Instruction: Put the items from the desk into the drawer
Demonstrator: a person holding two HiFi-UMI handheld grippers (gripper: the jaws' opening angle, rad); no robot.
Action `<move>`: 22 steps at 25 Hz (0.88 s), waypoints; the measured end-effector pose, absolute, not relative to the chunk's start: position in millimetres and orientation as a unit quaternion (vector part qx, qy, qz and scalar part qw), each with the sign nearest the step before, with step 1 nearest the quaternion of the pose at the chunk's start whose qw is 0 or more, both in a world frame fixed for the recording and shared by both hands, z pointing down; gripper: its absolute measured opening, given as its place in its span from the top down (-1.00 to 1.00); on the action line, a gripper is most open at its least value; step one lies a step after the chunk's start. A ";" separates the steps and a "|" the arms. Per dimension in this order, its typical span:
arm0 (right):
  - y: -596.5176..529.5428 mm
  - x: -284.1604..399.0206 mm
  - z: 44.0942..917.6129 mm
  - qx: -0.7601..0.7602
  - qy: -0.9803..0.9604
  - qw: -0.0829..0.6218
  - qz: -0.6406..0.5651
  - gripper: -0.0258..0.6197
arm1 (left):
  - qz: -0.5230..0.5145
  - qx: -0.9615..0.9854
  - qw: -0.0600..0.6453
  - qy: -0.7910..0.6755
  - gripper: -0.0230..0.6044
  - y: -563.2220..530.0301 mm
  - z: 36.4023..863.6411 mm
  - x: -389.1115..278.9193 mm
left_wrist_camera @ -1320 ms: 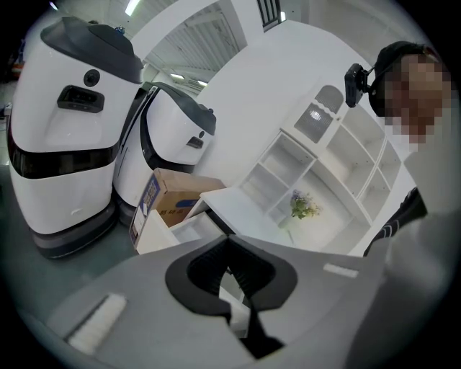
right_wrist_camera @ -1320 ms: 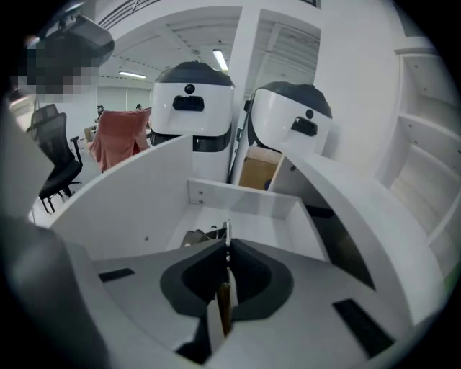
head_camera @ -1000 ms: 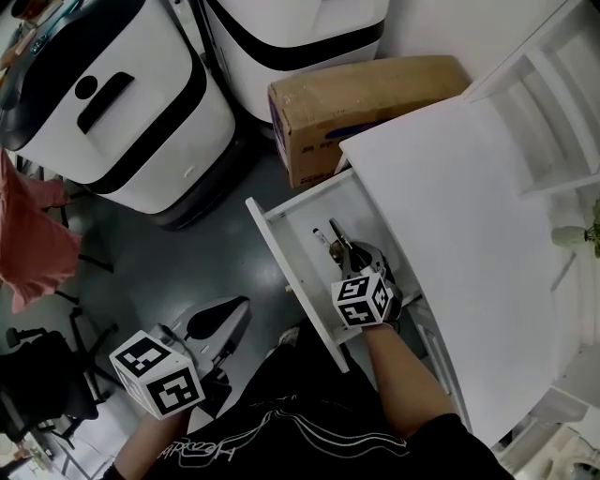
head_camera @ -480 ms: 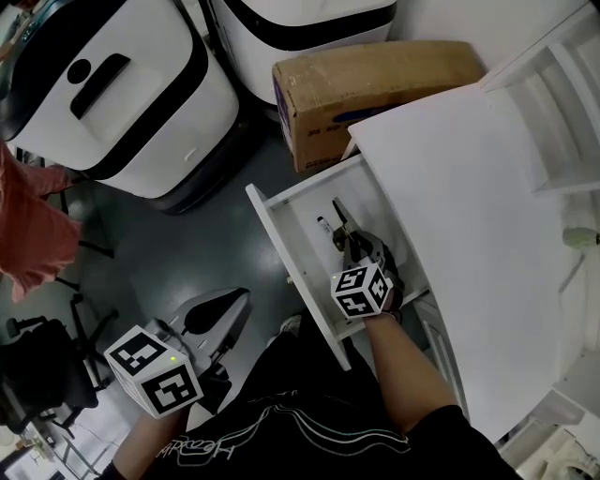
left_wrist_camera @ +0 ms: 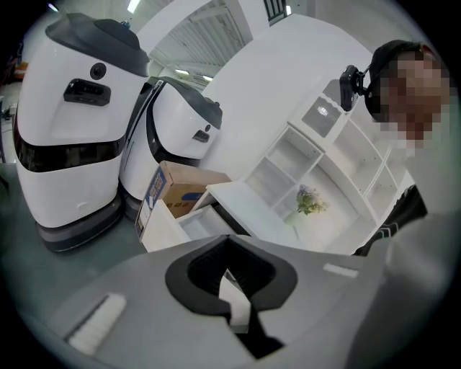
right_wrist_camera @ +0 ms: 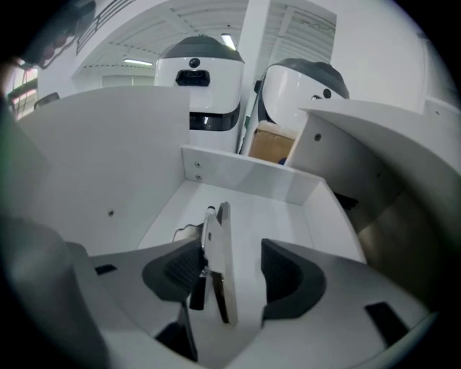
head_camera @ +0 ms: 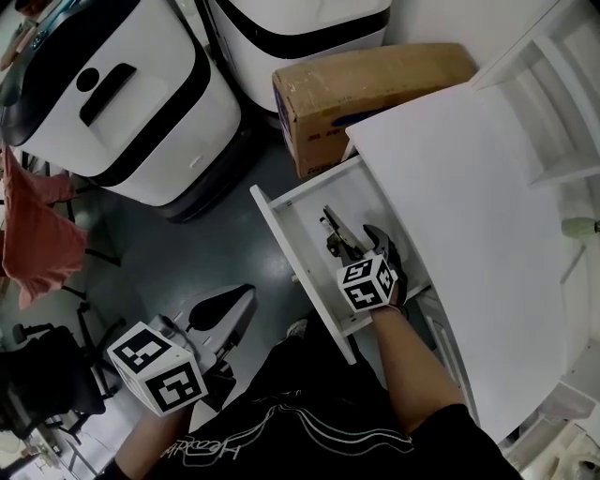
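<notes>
In drawer [right_wrist_camera: 245, 184] — gripper [right_wrist_camera: 232, 270] releasing item [right_wrist_camera: 220, 252], seemingly.

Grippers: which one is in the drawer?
The right gripper, whose jaws have just been opening around a flat metal tool in the drawer; the left gripper hangs over the floor.

The drawer [head_camera: 302, 217] and table [head_camera: 469, 206] look like smooth matt white board. The box [head_camera: 375, 80] at 12 o'clock is plain matt cardboard, and the flat strip [right_wrist_camera: 220, 252] looks like dull brushed metal.

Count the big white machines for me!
2: one white machine at top left, the other beside it behind the cardboard box. More may be out of view.
</notes>
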State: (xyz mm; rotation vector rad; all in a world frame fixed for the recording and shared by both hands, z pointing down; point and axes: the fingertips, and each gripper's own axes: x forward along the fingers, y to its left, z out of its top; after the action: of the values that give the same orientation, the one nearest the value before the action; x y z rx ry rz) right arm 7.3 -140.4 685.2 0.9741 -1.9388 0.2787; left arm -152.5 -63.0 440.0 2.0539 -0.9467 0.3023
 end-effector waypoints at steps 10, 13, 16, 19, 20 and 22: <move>-118.1 -2.1 669.2 0.388 -0.799 0.440 0.129 0.20 | 0.115 0.835 0.403 -0.356 0.90 -49.5 432.9 -156.1; -112.0 -6.5 642.8 0.399 -0.810 0.401 0.153 0.20 | 0.106 0.842 0.402 -0.343 0.90 -46.2 431.1 -154.9; -106.4 -6.4 599.0 0.438 -0.813 0.340 0.178 0.20 | 0.096 0.851 0.402 -0.325 0.90 -42.6 431.6 -152.1; -95.3 -5.9 530.1 0.464 -0.828 0.248 0.196 0.26 | 0.089 0.862 0.395 -0.304 0.90 -36.9 430.7 -144.6; -88.9 -5.4 502.9 0.465 -0.836 0.208 0.203 0.31 | 0.087 0.867 0.391 -0.296 0.90 -34.2 427.7 -140.9; -72.8 -3.2 446.7 0.462 -0.852 0.129 0.210 0.56 | 0.083 0.877 0.380 -0.281 0.90 -28.0 416.6 -133.8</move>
State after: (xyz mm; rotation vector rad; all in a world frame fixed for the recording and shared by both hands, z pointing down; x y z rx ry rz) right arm -3.2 -72.8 446.7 1.3434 -2.4778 0.6099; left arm -133.8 -28.0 416.6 2.2405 -0.7182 0.2108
